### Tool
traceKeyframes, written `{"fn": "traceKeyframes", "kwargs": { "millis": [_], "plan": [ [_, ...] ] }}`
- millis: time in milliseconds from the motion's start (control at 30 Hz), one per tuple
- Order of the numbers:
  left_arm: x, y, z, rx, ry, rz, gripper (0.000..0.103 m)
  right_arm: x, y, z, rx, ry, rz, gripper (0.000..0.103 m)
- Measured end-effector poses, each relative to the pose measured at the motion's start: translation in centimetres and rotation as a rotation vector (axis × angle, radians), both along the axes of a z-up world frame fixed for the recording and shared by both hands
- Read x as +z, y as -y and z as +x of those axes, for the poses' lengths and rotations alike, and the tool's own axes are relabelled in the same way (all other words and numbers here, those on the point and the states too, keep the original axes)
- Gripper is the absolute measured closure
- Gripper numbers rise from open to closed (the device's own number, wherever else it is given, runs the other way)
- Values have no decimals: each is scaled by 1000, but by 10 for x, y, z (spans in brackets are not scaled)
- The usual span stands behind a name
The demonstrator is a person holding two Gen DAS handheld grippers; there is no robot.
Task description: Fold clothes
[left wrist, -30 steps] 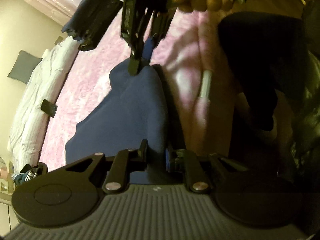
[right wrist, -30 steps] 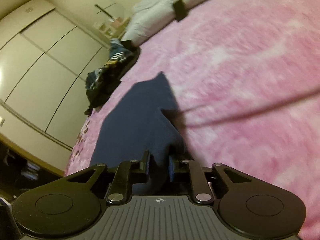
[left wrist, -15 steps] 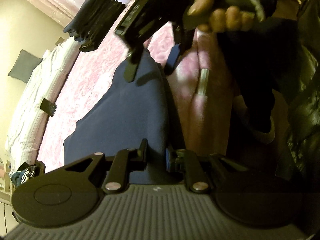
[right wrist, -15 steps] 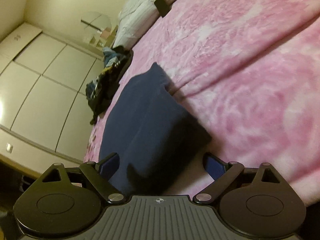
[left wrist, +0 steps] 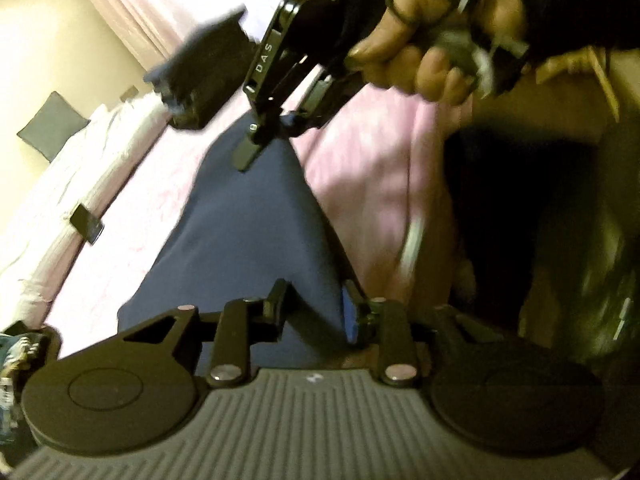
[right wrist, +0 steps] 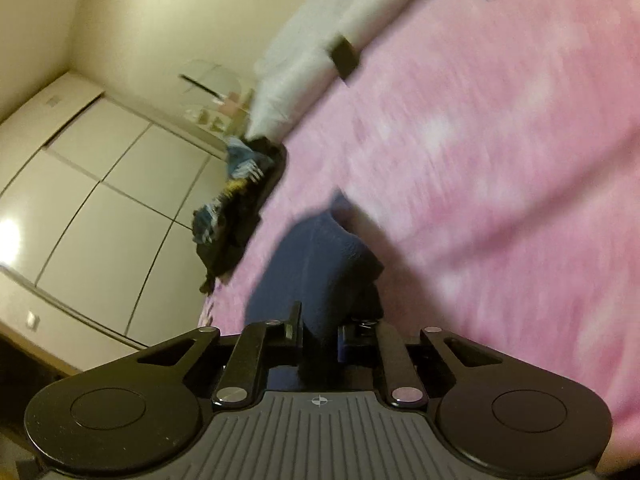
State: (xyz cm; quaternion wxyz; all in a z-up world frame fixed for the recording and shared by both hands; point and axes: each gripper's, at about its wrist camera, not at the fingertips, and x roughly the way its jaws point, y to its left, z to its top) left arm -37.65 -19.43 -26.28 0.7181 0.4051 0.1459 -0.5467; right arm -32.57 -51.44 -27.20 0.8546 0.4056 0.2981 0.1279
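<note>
The right gripper (right wrist: 318, 332) has just closed its jaws, and now they stand narrow with the near corner of the navy cloth (right wrist: 316, 256) pinched between them. In the left wrist view this same gripper (left wrist: 276, 140) is seen from outside, held by a hand (left wrist: 420, 56), and its fingertips grip the far corner of the cloth (left wrist: 248, 232). The left gripper (left wrist: 312, 308) has just opened its jaws a little; they are still rather narrow, the cloth edge lies between them, and I cannot tell if the pads still press on it. The cloth lies on a pink blanket (right wrist: 500, 160) that covers the bed, with its two held corners raised. Further away there are a white pillow (right wrist: 304, 40), a heap of mixed clothes (right wrist: 236, 208) at the bed's edge, and a white wardrobe (right wrist: 100, 200).
</note>
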Motion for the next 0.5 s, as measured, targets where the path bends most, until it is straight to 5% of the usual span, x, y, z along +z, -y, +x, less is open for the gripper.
{"fn": "traceKeyframes", "kwargs": {
  "millis": [200, 367, 500],
  "plan": [
    [26, 10, -1, -27, -81, -142, 70, 72, 27, -10, -58, 100, -318, 91],
    [19, 19, 1, -30, -72, -123, 67, 46, 32, -23, -107, -2, -271, 91],
    [25, 20, 1, -15, -75, -143, 58, 62, 16, -27, -74, 41, -249, 91]
  ]
}}
